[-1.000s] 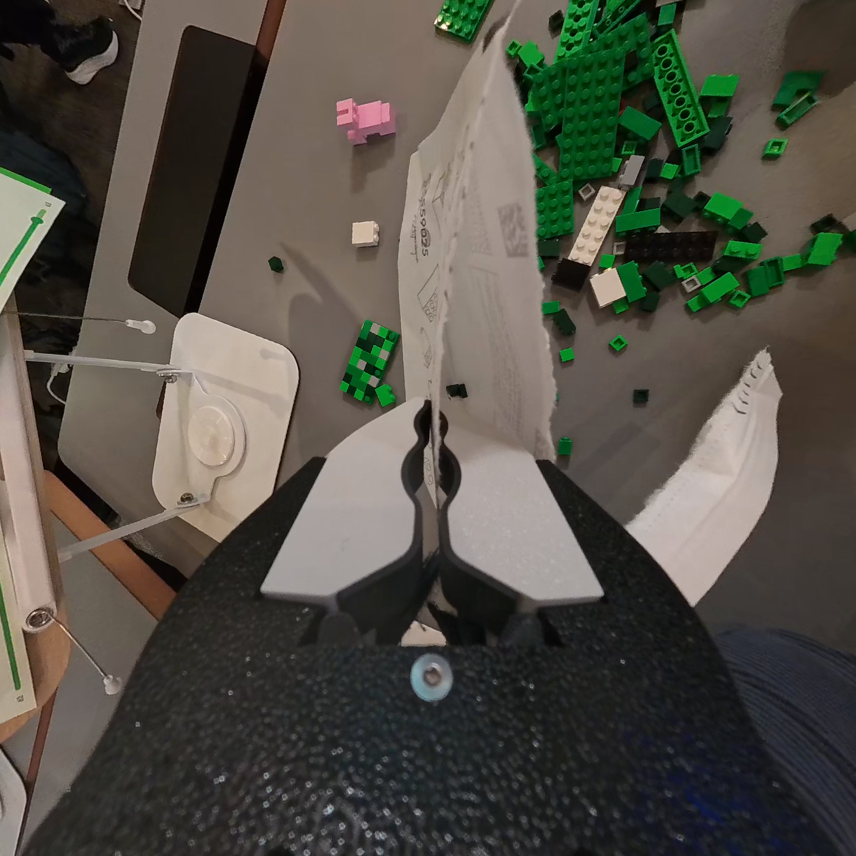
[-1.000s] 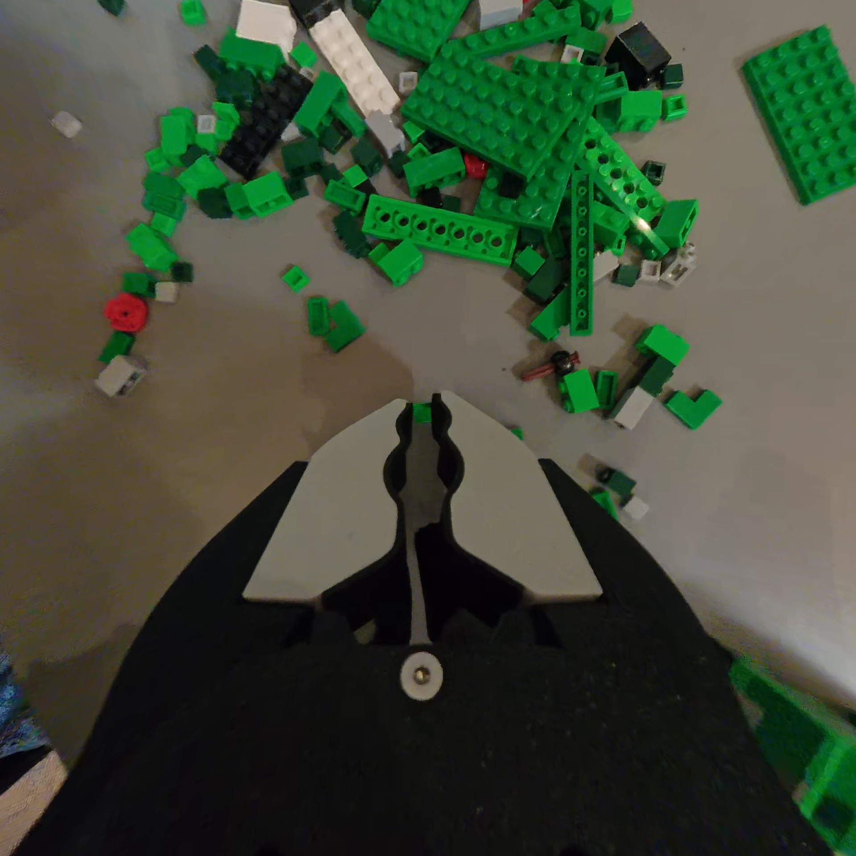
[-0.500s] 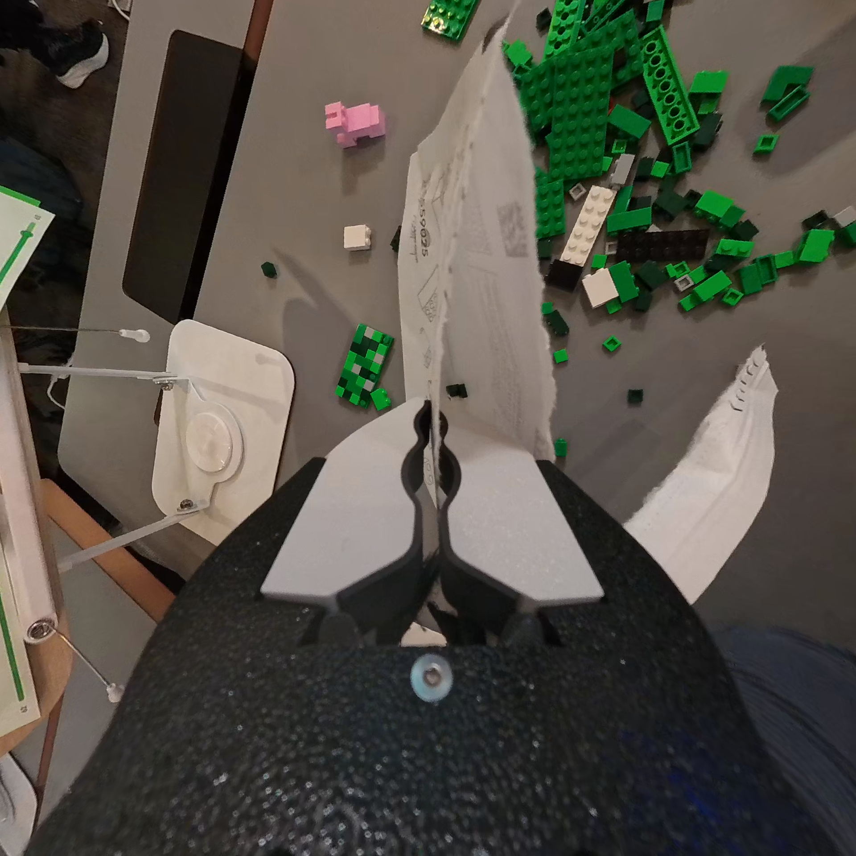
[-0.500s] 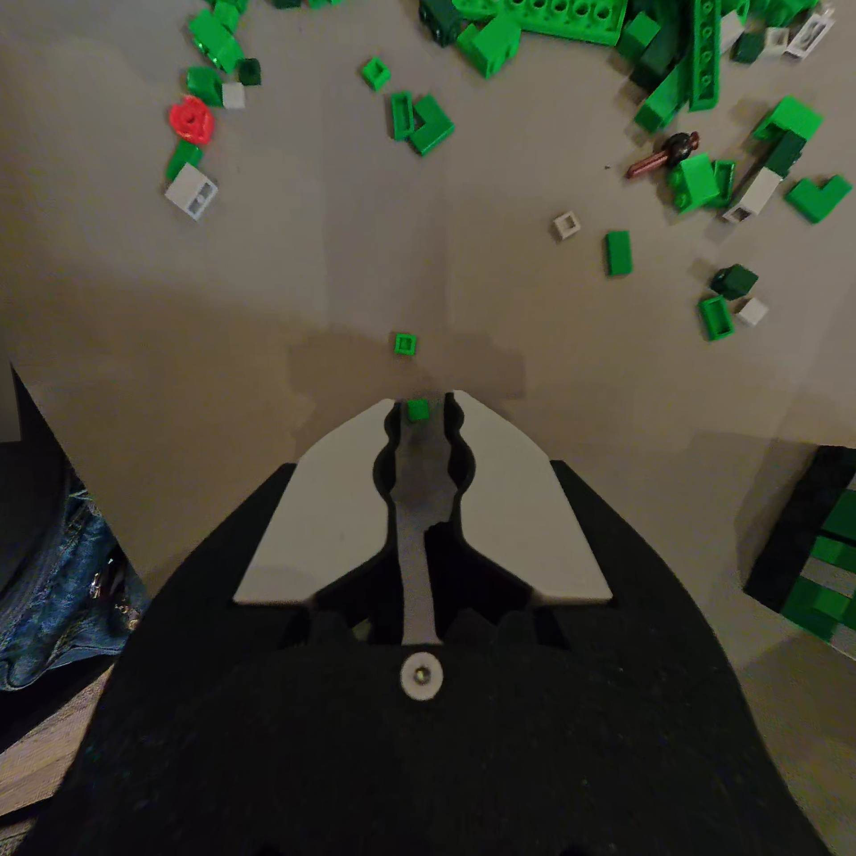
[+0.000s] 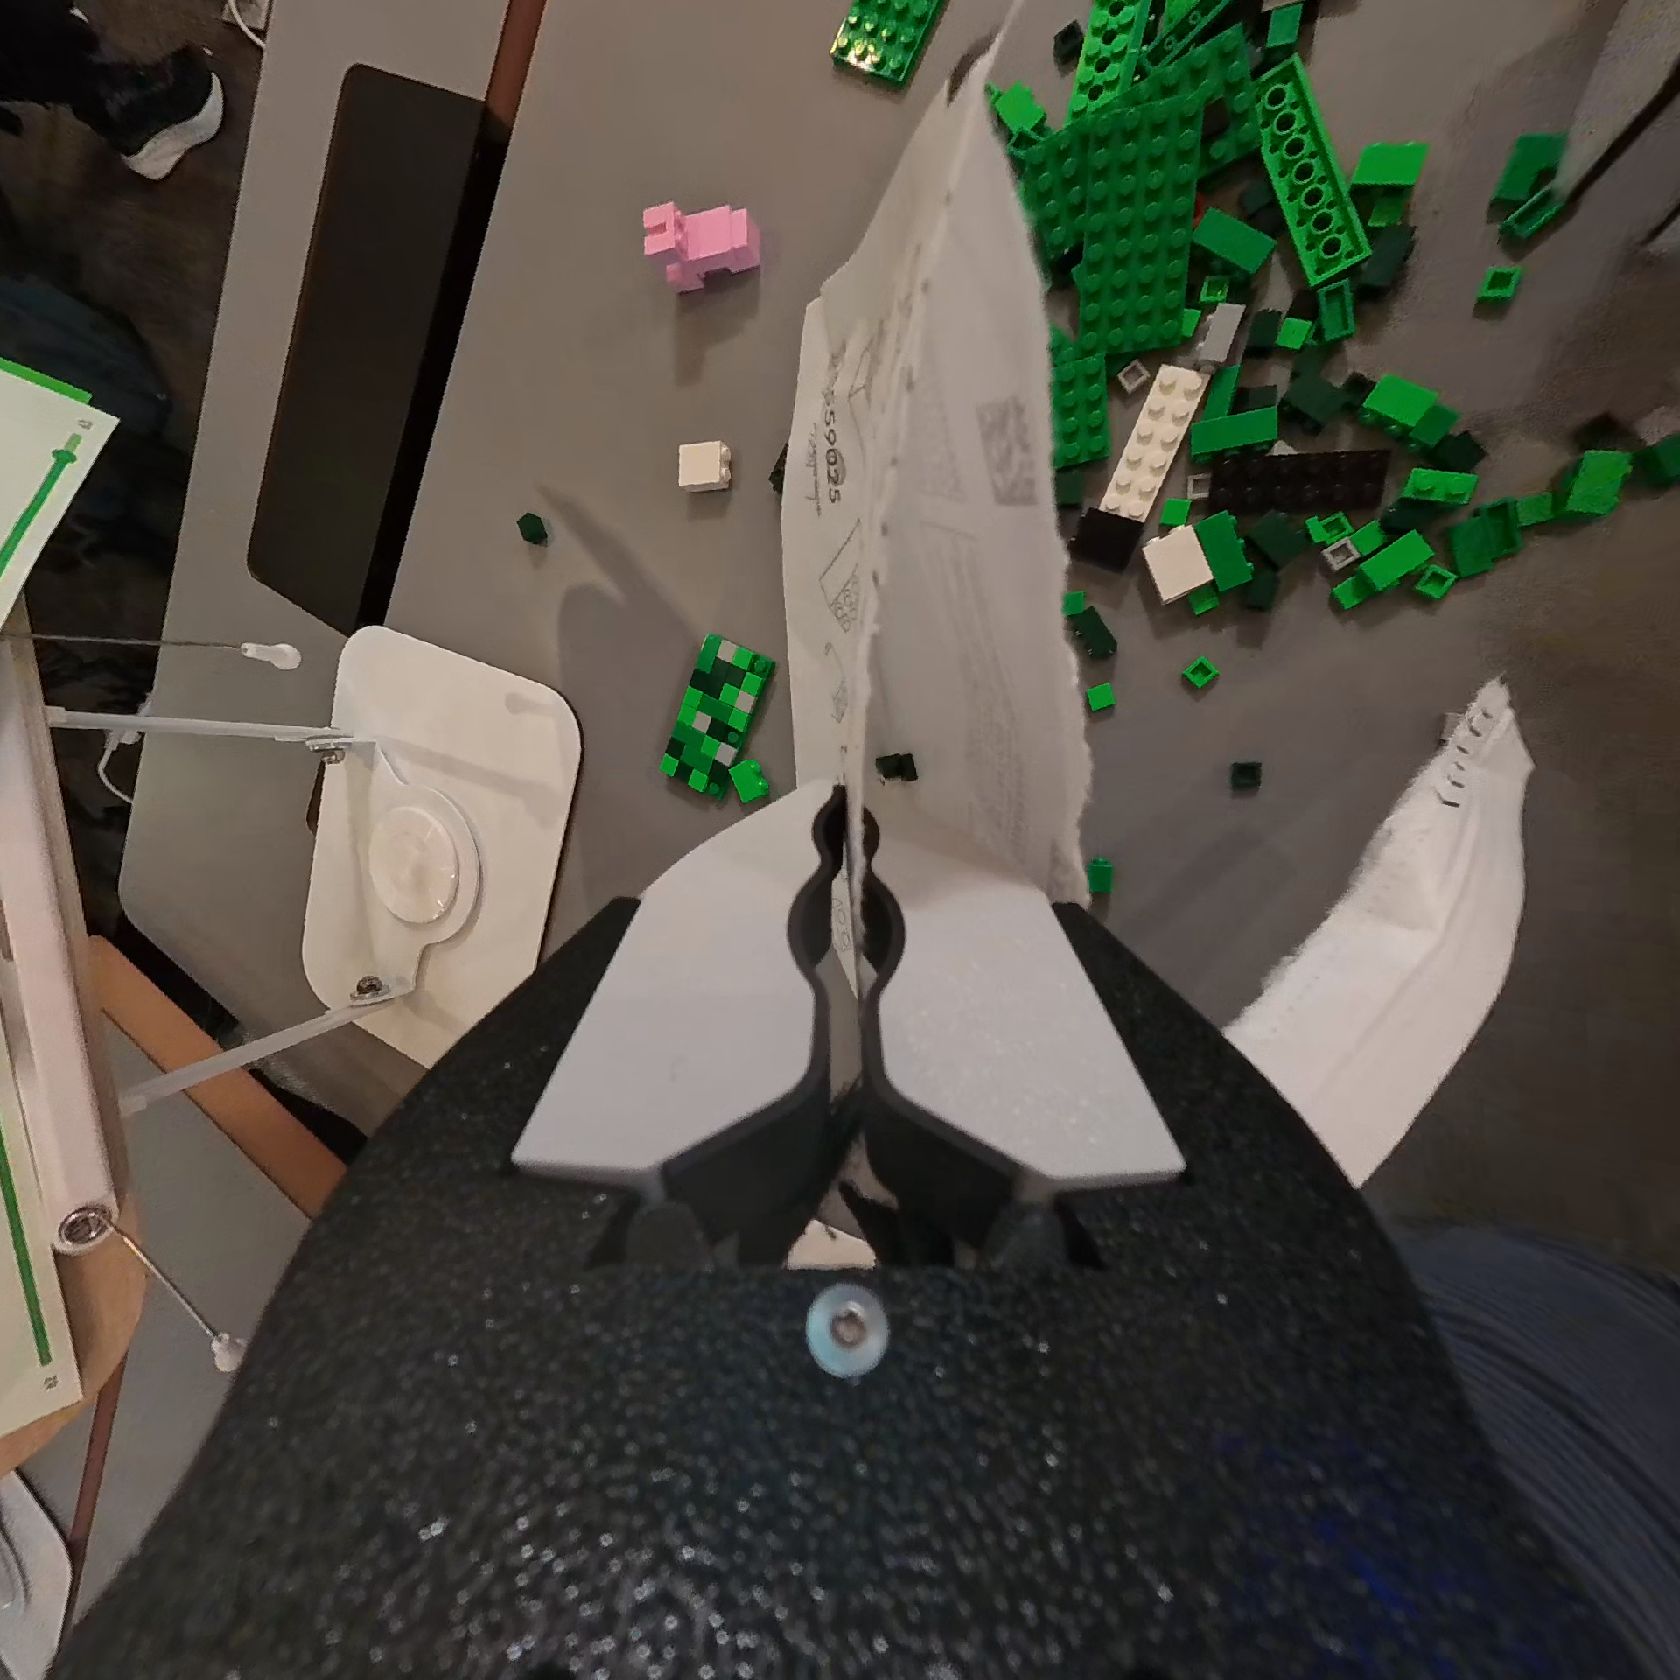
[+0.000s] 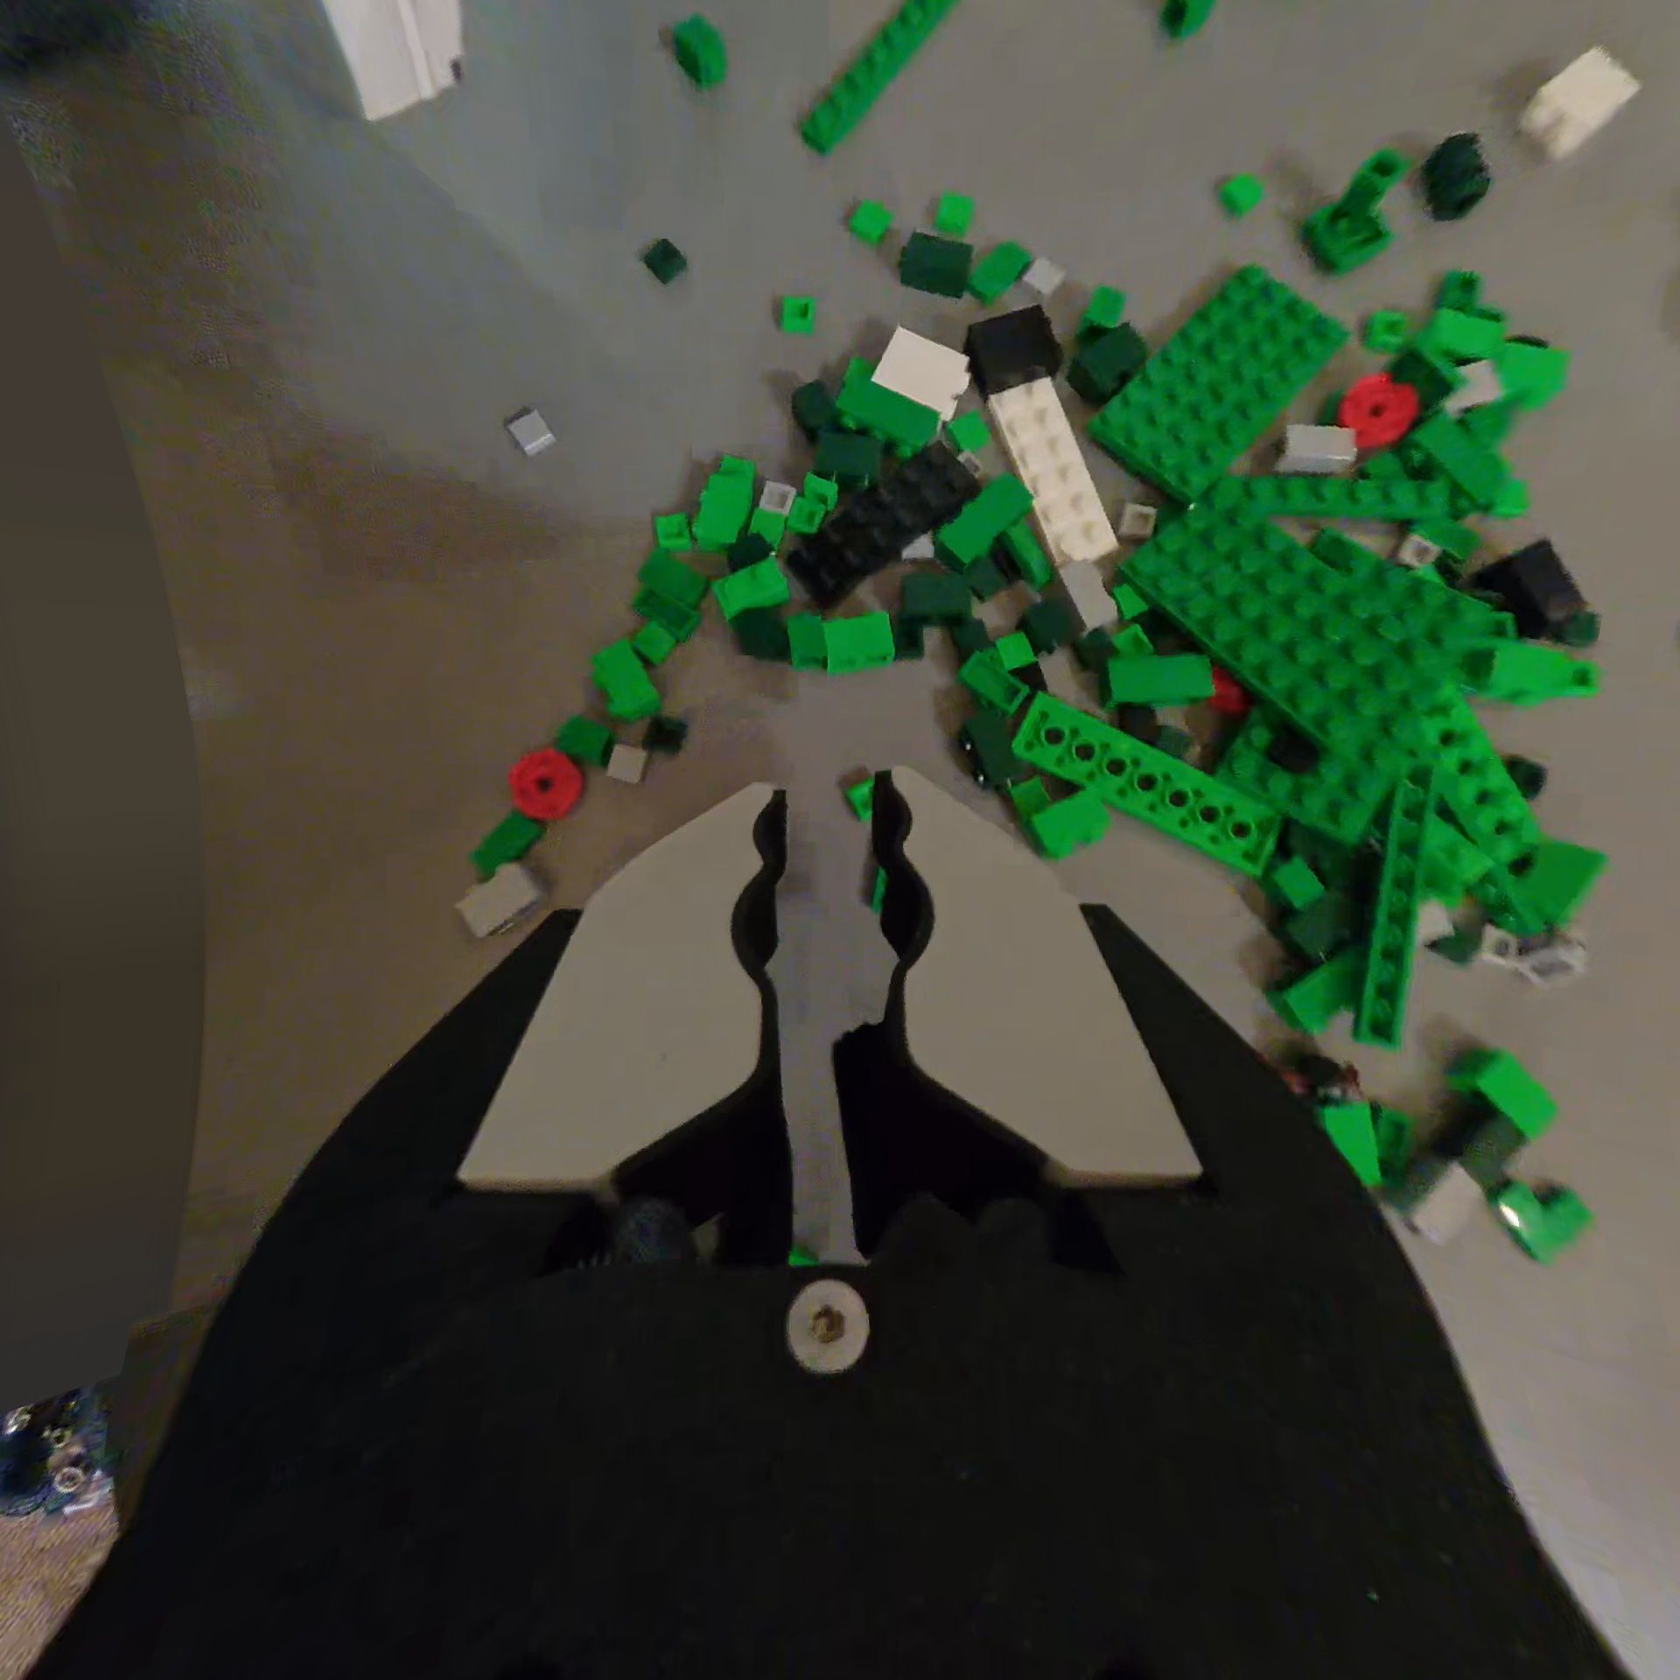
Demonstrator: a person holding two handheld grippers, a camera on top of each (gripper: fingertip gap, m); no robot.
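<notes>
On the grey table [image 5: 636, 382], a torn paper bag [image 5: 945, 582] is clamped upright in the left gripper [image 5: 847, 800] beside the brick pile [image 6: 1182, 582], while the right gripper [image 6: 832, 793], jaws apart, hangs just short of that pile with a small green piece [image 6: 859, 793] at its right jaw; the bag's ragged edge could be torn further by any tug.

The right gripper [image 6: 829, 800] is seen parted; a small green piece [image 6: 859, 795] is noted against its right fingertip, below the brick pile [image 6: 1182, 564].
</notes>
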